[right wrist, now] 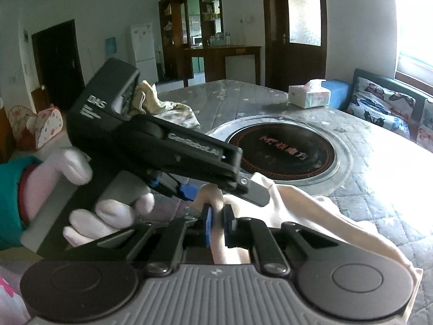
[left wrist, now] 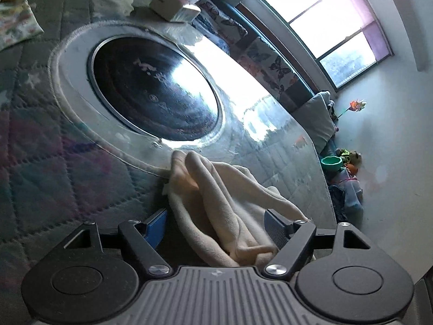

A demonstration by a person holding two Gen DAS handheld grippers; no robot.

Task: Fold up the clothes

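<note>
1. A big table (right wrist: pixel 379 189) has a quilted cover with a diamond pattern of stitches.
2. A round black cooktop (right wrist: pixel 286 151) with a silver ring sits in the middle of the table.
3. A tissue box (right wrist: pixel 308 94) stands on the far side, well apart from the cooktop.
4. A flowery cloth (right wrist: pixel 176 111) lies bunched up on the far left part.
5. A cream cloth (right wrist: pixel 311 211) lies on the near side, just beside the cooktop's rim.
</note>
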